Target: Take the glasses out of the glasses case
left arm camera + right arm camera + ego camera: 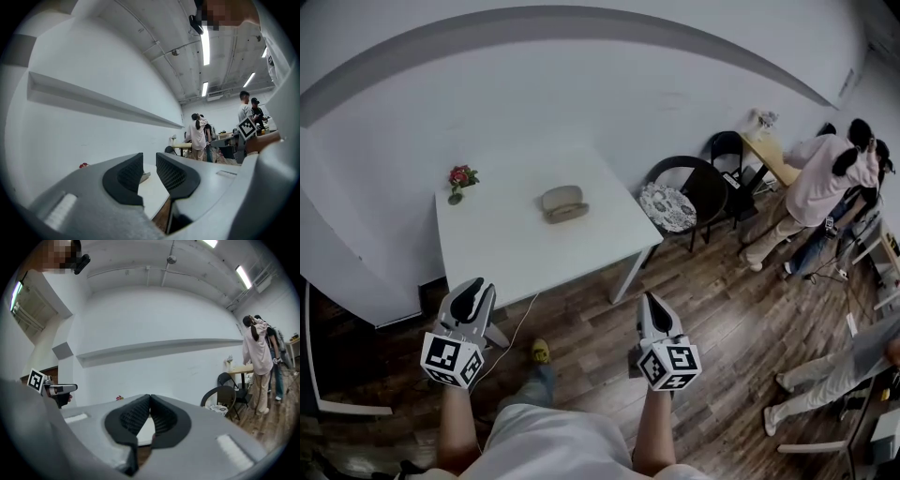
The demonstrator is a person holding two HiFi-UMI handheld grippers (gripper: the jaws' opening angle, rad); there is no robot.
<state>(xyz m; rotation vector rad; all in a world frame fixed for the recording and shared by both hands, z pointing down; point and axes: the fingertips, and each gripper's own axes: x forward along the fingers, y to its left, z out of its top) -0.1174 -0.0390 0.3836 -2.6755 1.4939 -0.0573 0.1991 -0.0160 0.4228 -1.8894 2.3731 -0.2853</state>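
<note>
A closed beige glasses case (563, 202) lies flat near the middle of a white table (497, 248). No glasses are visible. Both grippers hang in the air short of the table's near edge, well away from the case. My left gripper (472, 294) has its jaws a narrow gap apart with nothing in them; in the left gripper view (149, 161) a sliver of the case (145, 176) shows through that gap. My right gripper (651, 306) is shut and empty, its pads meeting at the tips (150, 398).
A small red flower (461, 177) stands at the table's far left corner. Black chairs (684, 192) sit right of the table, and people (825, 173) stand at a desk beyond. A cable (517, 323) and a yellow object (541, 352) lie on the wooden floor.
</note>
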